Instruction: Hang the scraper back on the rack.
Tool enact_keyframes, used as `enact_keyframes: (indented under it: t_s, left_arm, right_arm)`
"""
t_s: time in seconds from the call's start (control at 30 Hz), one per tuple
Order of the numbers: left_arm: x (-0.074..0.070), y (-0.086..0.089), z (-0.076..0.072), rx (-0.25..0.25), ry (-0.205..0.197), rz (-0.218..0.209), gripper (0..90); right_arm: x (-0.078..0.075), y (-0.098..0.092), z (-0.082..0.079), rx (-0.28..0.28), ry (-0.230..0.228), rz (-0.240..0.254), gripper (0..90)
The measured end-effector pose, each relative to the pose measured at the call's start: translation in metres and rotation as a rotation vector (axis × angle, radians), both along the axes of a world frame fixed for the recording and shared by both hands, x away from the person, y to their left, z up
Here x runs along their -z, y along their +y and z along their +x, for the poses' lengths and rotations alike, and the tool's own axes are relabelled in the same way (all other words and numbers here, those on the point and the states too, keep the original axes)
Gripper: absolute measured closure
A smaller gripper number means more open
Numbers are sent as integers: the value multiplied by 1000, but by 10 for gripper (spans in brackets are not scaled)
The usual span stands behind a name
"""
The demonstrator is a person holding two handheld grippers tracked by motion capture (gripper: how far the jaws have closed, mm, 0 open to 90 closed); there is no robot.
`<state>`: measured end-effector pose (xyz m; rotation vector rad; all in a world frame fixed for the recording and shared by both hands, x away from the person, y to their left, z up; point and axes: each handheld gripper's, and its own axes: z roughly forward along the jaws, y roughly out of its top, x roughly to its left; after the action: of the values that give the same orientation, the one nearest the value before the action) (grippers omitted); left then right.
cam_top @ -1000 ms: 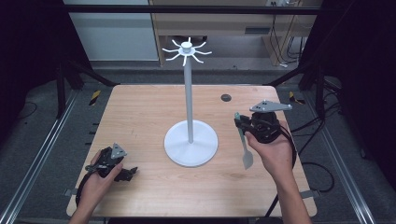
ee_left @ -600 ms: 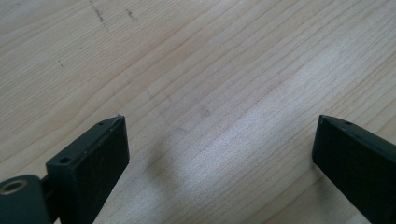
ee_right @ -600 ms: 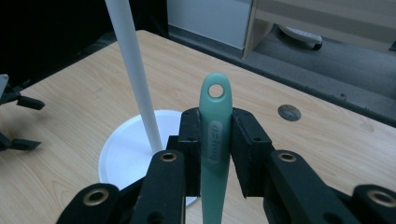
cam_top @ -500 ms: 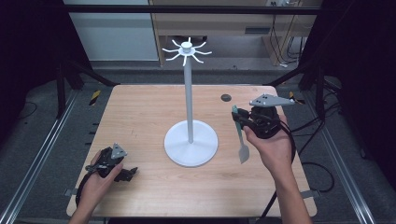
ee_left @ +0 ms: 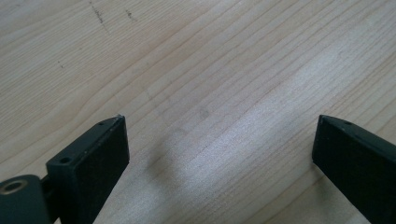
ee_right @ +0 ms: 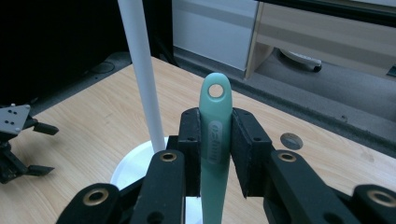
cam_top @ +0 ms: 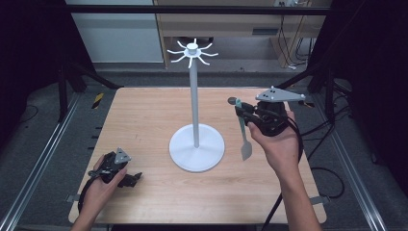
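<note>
The pale green spatula (ee_right: 215, 140) is shown clamped by its handle in the right hand-held gripper (ee_right: 215, 154) (blade hanging below), lifted clear of the bench (cam_top: 144, 120); hanging it on the hook stand (cam_top: 195, 96) beside that gripper remains undone.

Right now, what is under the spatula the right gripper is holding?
The spatula hangs from the right gripper, blade down, above bare wooden table. The white stand's base lies beside it, not beneath. The spot directly under the blade is covered from the high view.
</note>
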<state>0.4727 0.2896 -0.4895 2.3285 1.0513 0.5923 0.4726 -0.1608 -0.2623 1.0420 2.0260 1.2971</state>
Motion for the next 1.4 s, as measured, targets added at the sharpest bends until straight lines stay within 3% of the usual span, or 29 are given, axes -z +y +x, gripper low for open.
enact_keyframes:
  t_s: [0.43, 0.7, 1.0, 1.13, 1.4]
  left_arm:
    - [0, 0, 0, 1, 1, 0, 36]
    - [0, 0, 0, 0, 1, 0, 35]
    - [0, 0, 0, 0, 1, 3, 36]
    - [0, 0, 0, -1, 0, 1, 35]
    - [0, 0, 0, -3, 0, 0, 35]
  right_arm:
    - [-12, 11, 1, -15, -23, 8, 747]
    - [-21, 14, 2, -24, -36, 60, 746]
    - [-30, 20, 3, -28, -56, 56, 746]
    - [-35, 21, 1, -38, -59, 93, 746]
    - [-44, 24, 0, -39, -79, 83, 746]
